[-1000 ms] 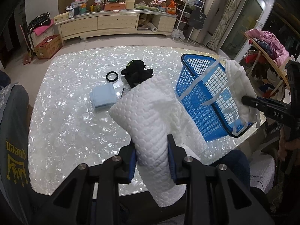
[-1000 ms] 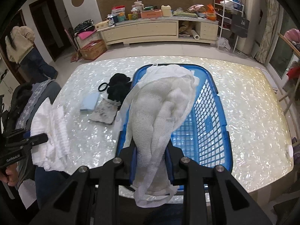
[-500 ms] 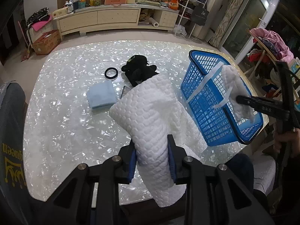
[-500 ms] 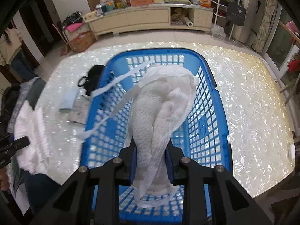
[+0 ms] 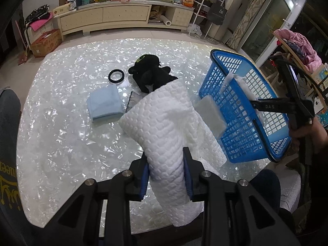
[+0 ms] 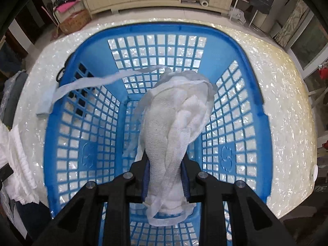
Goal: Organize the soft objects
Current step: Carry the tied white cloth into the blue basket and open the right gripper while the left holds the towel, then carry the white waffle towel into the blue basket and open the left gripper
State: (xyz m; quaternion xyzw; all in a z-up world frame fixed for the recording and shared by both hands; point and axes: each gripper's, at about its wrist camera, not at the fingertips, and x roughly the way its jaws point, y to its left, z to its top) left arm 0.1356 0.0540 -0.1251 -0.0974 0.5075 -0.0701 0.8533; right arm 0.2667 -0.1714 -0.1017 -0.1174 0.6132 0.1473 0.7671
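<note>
My left gripper [image 5: 166,172] is shut on a white quilted cloth [image 5: 164,127] and holds it above the near part of the table. My right gripper [image 6: 165,176] is shut on a bundle of white gauze cloth [image 6: 176,127] and holds it low inside the blue basket [image 6: 252,123]; a gauze strip trails over the basket's left wall. In the left wrist view the basket [image 5: 242,110] stands at the table's right edge with the right gripper [image 5: 266,106] reaching into it. A black plush toy [image 5: 151,71], a folded light blue cloth [image 5: 105,103] and a grey cloth [image 5: 134,100] lie mid-table.
A black ring [image 5: 116,75] lies beside the plush toy. The pearly white table [image 5: 61,135] ends close to me. A sideboard [image 5: 106,18] with clutter stands beyond it, and a clothes rack [image 5: 297,47] at the right.
My right gripper has moved forward and down, carrying the gauze bundle from above the basket's rim deep into the basket. My left gripper holds the quilted cloth about where it was.
</note>
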